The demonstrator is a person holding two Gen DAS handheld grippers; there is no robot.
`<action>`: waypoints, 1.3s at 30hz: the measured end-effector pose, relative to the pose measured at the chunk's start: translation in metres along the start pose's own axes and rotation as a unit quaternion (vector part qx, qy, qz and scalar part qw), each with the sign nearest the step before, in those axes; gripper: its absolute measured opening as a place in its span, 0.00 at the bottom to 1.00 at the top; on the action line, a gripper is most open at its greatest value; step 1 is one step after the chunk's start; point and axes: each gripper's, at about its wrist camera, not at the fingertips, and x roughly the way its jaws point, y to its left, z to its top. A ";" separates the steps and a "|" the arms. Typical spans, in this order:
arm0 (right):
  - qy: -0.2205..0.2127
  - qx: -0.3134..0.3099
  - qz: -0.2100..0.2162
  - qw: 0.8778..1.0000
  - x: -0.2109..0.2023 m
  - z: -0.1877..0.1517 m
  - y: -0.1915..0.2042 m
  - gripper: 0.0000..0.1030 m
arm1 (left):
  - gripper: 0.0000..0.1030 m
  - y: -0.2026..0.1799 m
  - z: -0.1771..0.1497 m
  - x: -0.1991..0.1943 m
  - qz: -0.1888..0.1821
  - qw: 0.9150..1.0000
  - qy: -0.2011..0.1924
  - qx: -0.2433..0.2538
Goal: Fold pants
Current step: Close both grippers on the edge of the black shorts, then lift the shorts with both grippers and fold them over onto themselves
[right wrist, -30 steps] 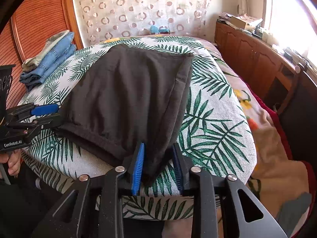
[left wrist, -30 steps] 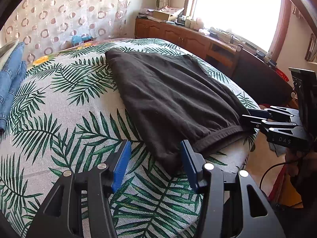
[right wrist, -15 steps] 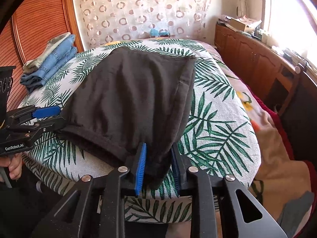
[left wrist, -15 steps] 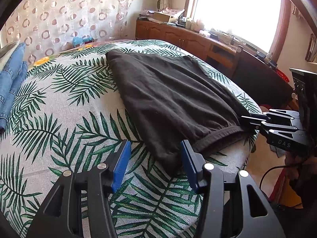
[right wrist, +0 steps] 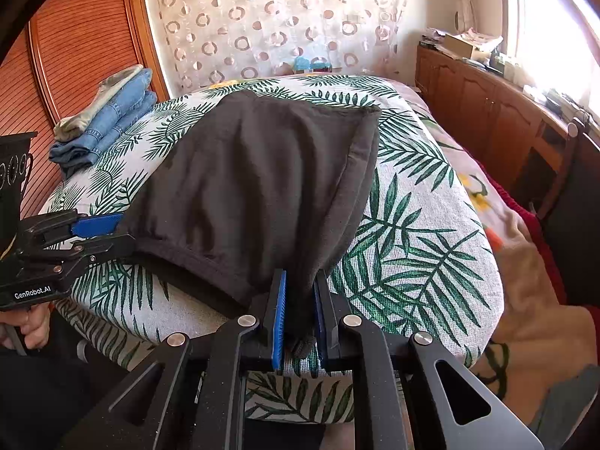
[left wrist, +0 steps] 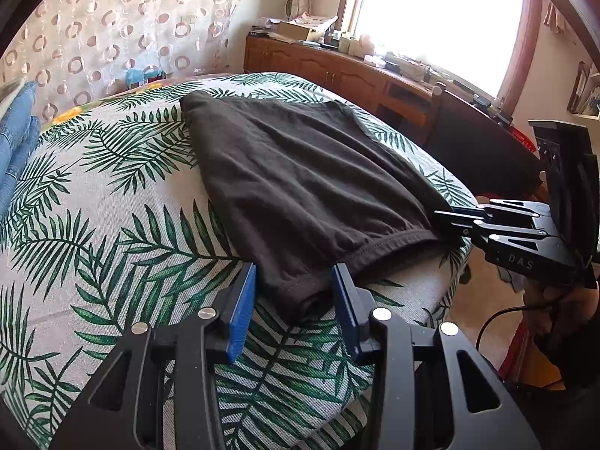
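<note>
Dark pants (left wrist: 300, 180), charcoal-black knit with a soft, matte, faintly rippled surface, lie flat on a bed (left wrist: 112, 206) and taper toward the far end. A stitched hem runs along the near edge, and one side shows a doubled, layered edge. In the right wrist view the pants (right wrist: 255, 180) fill the middle of the bed, their near corners overhanging the edge.

The left hand-held gripper (left wrist: 294, 300), black with blue pads, stands at 6 o'clock in its own view. Its jaws are closing, half-wide, with the near corner of the pants between them; a gap shows at the left pad, so the cloth is not yet pinched.

The right hand-held gripper (right wrist: 300, 315), at 6 o'clock in its own view, is narrow and closing, its blue pads pressed on a bunched corner of the pants. In the left wrist view it appears at 3 o'clock (left wrist: 446, 221), touching the other end of the hem.

The bed wears a coarse woven cover, off-white with green palm-frond print. Folded blue denim jeans (right wrist: 108, 120) are stacked at 10 o'clock in the right wrist view, well apart from the pants. Behind hangs a sheer curtain (right wrist: 270, 22) patterned with rings; a wooden cabinet (right wrist: 487, 105) runs along the wall at 2 o'clock beneath a bright window (left wrist: 438, 15).
</note>
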 end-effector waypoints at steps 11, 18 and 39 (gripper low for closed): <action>-0.005 -0.002 0.025 1.000 0.002 0.001 -0.002 0.06 | 0.11 -0.002 0.011 -0.015 -0.016 0.999 -0.029 0.003; -0.071 -0.009 0.043 0.996 -0.034 0.032 -0.003 0.05 | 0.11 -0.006 0.054 -0.062 -0.015 0.995 -0.099 0.018; -0.216 -0.093 0.056 0.970 -0.132 0.105 0.037 0.05 | 0.11 0.015 0.125 -0.166 0.033 0.972 -0.228 0.040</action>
